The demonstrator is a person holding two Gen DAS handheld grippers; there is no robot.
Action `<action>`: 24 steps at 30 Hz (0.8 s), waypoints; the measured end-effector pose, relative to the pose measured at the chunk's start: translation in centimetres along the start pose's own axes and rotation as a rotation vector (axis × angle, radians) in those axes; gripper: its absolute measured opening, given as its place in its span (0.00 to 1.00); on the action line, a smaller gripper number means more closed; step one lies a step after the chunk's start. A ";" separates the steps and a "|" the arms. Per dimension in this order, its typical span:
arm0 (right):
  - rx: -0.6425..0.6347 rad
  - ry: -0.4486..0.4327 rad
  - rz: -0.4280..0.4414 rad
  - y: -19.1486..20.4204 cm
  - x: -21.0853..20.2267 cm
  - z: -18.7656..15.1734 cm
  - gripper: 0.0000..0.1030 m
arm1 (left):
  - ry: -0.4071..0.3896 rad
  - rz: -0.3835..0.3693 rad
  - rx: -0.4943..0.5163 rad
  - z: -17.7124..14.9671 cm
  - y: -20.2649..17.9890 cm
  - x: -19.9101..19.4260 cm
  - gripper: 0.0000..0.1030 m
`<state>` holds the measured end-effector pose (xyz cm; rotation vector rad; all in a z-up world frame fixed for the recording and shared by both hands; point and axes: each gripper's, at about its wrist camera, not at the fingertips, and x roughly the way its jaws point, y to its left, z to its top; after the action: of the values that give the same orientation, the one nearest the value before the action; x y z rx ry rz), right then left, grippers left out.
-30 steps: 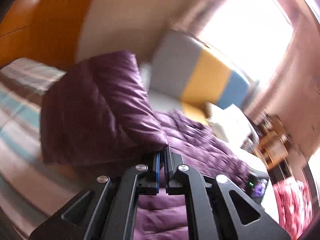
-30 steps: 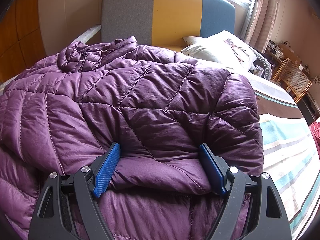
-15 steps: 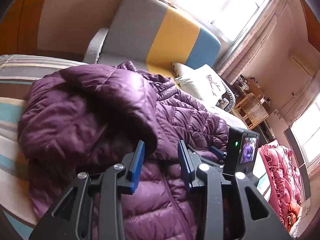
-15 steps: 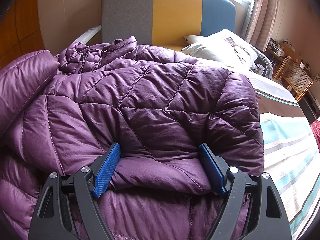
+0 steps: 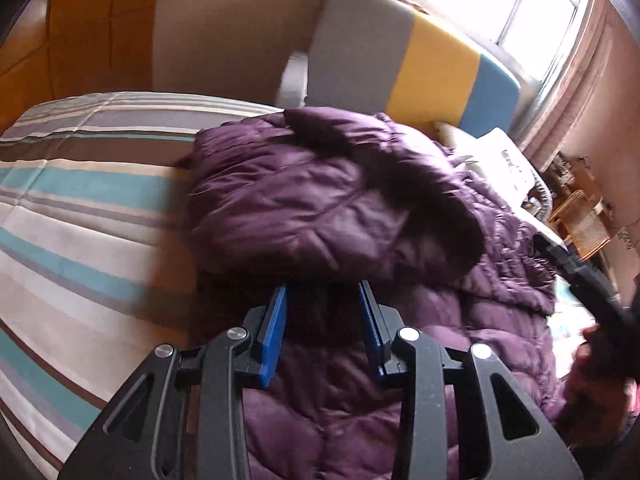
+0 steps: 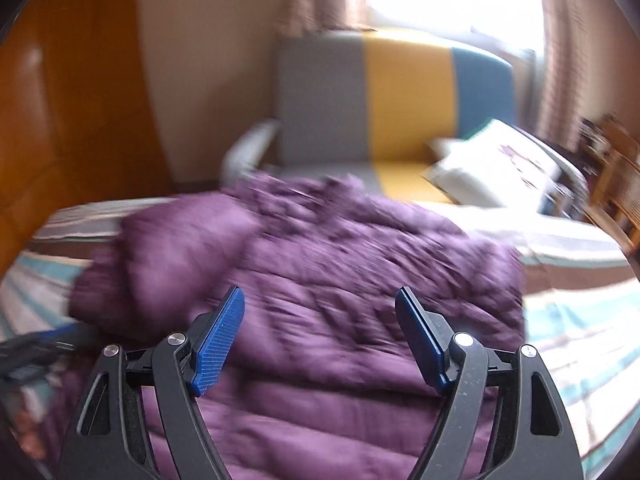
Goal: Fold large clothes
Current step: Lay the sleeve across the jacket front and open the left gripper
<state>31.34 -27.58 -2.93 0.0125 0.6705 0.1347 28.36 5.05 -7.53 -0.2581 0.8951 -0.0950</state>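
1. L gripper (image 5: 324,292): jaws partly apart, blue pads on either side of a dark gap; tips tucked just under the edge of the folded-over flap of the purple puffer jacket (image 5: 340,208). Can't tell if the pads touch the fabric; nothing looks pinched between them.
2. R gripper (image 6: 320,300): jaws wide apart, nothing between them, hanging above the jacket (image 6: 320,280) w/o touching. View is motion-blurred.
3. In the R view the L gripper shows as a dark blur at the left edge; in the L view the R gripper is a dark shape at the right edge.
4. Jacket lies on a bed w/ a striped cover (image 5: 92,216) (teal, brown, cream, grey). One part is folded over the body, making a thick lump on the left side.
5. Room: gray/yellow/blue sofa (image 6: 396,96) behind the bed, white pillow (image 6: 492,168) on its right end, bright window w/ curtains above, orange wood panel at left, wicker chair (image 5: 580,220) far right.
6. Vs 1 s ago: L jaws were clamped on the jacket flap held up in the air; now they've parted and the flap lies down on the jacket. R gripper was pressed into the jacket w/ fabric bulging between its pads; now it's lifted clear, more of the room in sight.
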 end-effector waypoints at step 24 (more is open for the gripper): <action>0.277 0.113 0.121 0.3 4.2 0.5 0.17 | -0.026 0.008 0.030 0.8 0.5 0.8 0.33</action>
<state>34.87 -26.76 -5.17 0.3139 0.7975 0.1587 29.47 5.49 -7.80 -0.2280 0.8679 -0.0976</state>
